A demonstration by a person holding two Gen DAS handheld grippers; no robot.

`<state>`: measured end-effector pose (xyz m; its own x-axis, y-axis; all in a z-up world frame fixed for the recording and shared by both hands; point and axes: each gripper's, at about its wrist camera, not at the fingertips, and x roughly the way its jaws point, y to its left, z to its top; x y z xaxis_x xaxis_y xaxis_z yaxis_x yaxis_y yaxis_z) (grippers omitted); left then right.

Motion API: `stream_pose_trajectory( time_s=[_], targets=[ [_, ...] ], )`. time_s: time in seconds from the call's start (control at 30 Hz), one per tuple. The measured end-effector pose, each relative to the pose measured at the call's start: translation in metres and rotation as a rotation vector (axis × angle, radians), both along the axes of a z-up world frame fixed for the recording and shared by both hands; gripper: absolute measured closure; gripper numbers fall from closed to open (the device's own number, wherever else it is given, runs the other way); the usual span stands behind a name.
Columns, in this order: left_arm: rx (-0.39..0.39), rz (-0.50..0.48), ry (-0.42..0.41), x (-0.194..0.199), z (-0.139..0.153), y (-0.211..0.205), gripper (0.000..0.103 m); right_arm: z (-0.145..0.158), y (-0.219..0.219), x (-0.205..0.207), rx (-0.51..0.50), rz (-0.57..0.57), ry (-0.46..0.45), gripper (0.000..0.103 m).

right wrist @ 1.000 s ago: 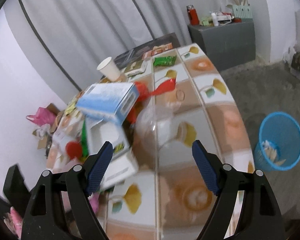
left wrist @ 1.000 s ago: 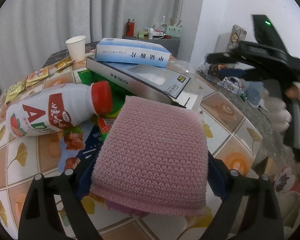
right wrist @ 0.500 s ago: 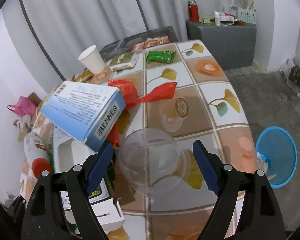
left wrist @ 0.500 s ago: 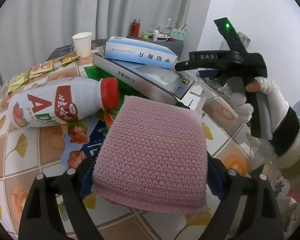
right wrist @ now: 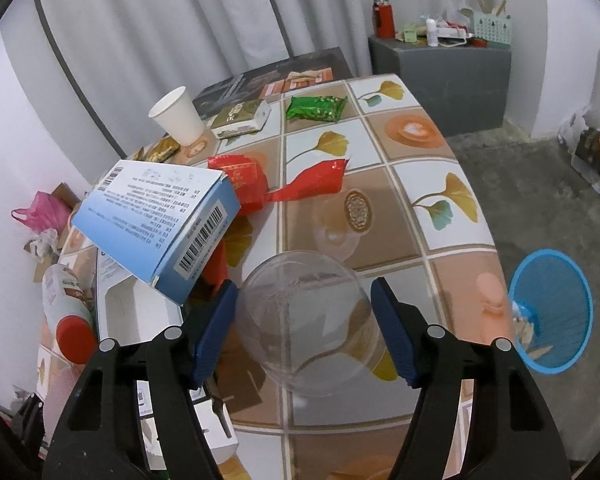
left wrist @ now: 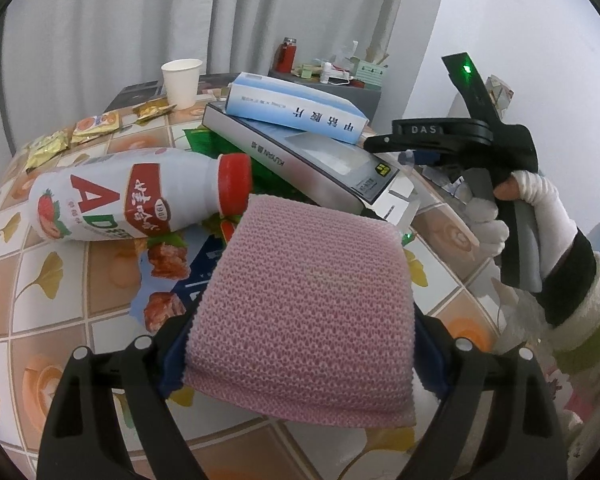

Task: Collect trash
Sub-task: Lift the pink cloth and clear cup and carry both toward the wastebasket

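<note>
My left gripper [left wrist: 300,344] is shut on a pink knitted cloth [left wrist: 304,300] and holds it over the tiled table [left wrist: 52,304]. My right gripper [right wrist: 304,328] is open, its blue pads on either side of a clear plastic cup [right wrist: 308,320] that lies on the table; I cannot tell whether they touch it. A white bottle with a red cap [left wrist: 132,200] lies left of the cloth. A blue-white box [right wrist: 156,224] rests on a grey box [left wrist: 300,168]. Red wrappers [right wrist: 276,184] and a green packet [right wrist: 316,108] lie further off. The right gripper also shows in the left wrist view [left wrist: 460,136].
A blue mesh bin [right wrist: 552,312] with some scraps stands on the floor right of the table. A paper cup [right wrist: 178,118] and snack packets [left wrist: 96,126] are at the far side. A grey cabinet [right wrist: 440,68] stands behind, by the curtains.
My right gripper has moved in over the table and closer to the clear cup, which now lies between its pads. My left gripper still holds the pink cloth in about the same place.
</note>
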<state>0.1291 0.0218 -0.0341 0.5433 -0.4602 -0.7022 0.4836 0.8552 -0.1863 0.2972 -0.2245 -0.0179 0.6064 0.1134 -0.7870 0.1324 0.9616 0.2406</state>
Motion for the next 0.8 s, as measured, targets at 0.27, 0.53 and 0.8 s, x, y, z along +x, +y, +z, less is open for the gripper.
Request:
stream_pose_trajectory(
  time_s=[0.27,0.53,0.8],
  targets=[
    [-0.01,0.03,0.0,0.001,0.004,0.004,0.017,0.009,-0.009,-0.012,-0.006,-0.035,-0.029,0.039],
    [-0.008,0.058,-0.001,0.002,0.008,0.004,0.017,0.011,-0.022,-0.031,0.009,-0.062,-0.04,0.039],
    [0.032,0.091,-0.033,-0.002,0.016,0.001,0.017,0.016,-0.03,-0.052,0.021,-0.068,-0.049,0.039]
  ],
)
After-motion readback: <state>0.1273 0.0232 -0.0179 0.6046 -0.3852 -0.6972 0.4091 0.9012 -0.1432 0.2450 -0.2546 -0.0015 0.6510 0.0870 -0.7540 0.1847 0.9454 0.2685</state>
